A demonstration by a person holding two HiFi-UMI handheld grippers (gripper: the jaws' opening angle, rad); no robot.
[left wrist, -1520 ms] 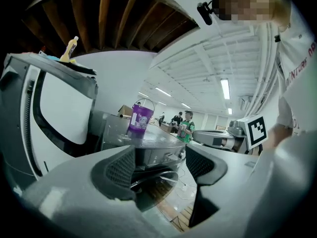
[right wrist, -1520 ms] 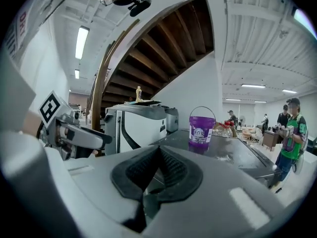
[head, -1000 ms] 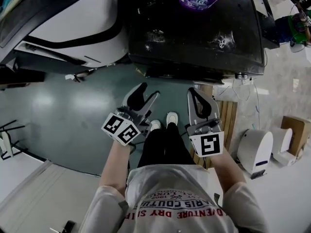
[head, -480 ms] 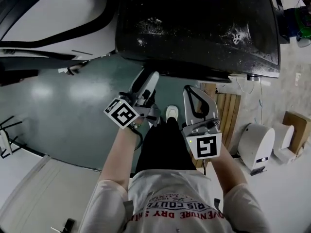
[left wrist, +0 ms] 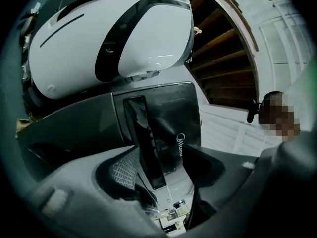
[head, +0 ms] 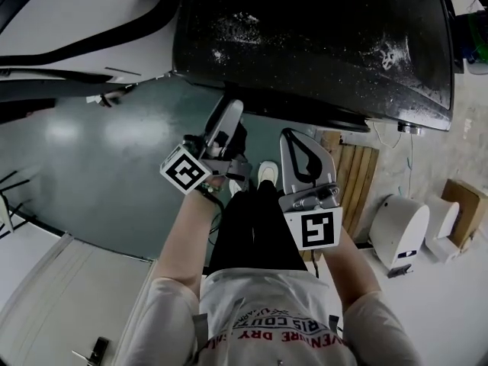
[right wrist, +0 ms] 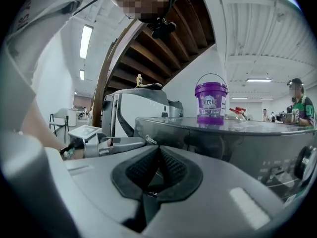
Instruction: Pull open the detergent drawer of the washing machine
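Looking down in the head view, the black top of the washing machine fills the upper frame, and its front edge runs just above both tools. The left tool reaches up to that edge at the machine's left front corner. The right tool hangs a little short of it, over the person's shoes. Open teal floor lies to the left, bounded by a white rounded housing. A wooden slatted panel closes in the right side.

In the left gripper view, the left tool has its jaws parted. The dark front of the detergent drawer, which bears the maker's logo, stands in the gap just beyond the pads; contact cannot be confirmed. The white rounded housing rises behind it.

In the right gripper view, the right tool has its pads met at the tips and holds nothing. Ahead, the left tool meets the washing machine at the logo corner, and a purple bucket stands on the top.

Compared with one second earlier, the left tool has advanced from clear of the front edge right up to it. The machine top now occupies more of the head view, and the bucket has passed out of that view.
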